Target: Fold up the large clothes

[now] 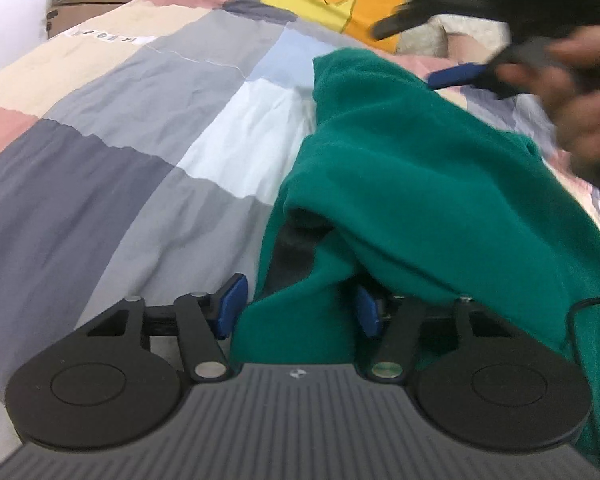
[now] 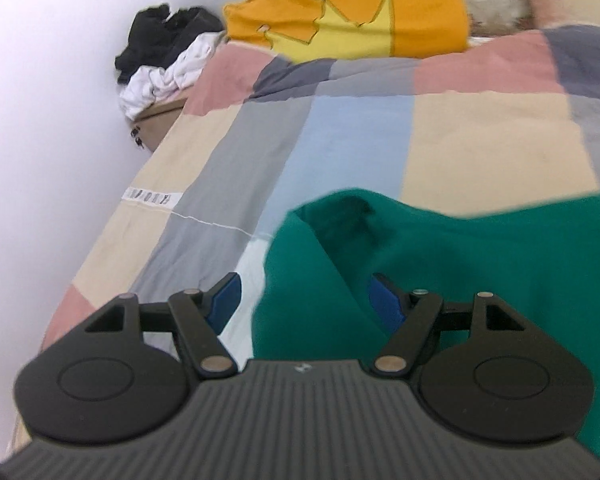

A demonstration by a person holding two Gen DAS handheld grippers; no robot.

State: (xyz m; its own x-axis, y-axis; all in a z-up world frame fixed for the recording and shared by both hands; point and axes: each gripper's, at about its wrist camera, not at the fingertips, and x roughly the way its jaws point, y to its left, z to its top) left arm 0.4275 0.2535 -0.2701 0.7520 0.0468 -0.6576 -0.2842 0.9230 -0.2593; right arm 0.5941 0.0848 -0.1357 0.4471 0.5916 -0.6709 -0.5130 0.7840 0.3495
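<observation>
A green fleece garment (image 1: 412,184) lies bunched on a patchwork bedspread (image 1: 120,140). My left gripper (image 1: 300,308) is open, its blue pads (image 1: 230,306) wide apart, with a fold of the green cloth lying between them. My right gripper (image 2: 308,304) is also open, with the garment (image 2: 480,264) draped between and over its right finger. The right gripper (image 1: 456,74) also shows blurred at the top right of the left wrist view, held by a hand, above the garment's far side.
An orange pillow with a yellow crown (image 2: 352,16) lies at the head of the bed. White and black clothes (image 2: 168,56) are piled on a low stand by the white wall on the left. The bedspread (image 2: 340,140) stretches ahead.
</observation>
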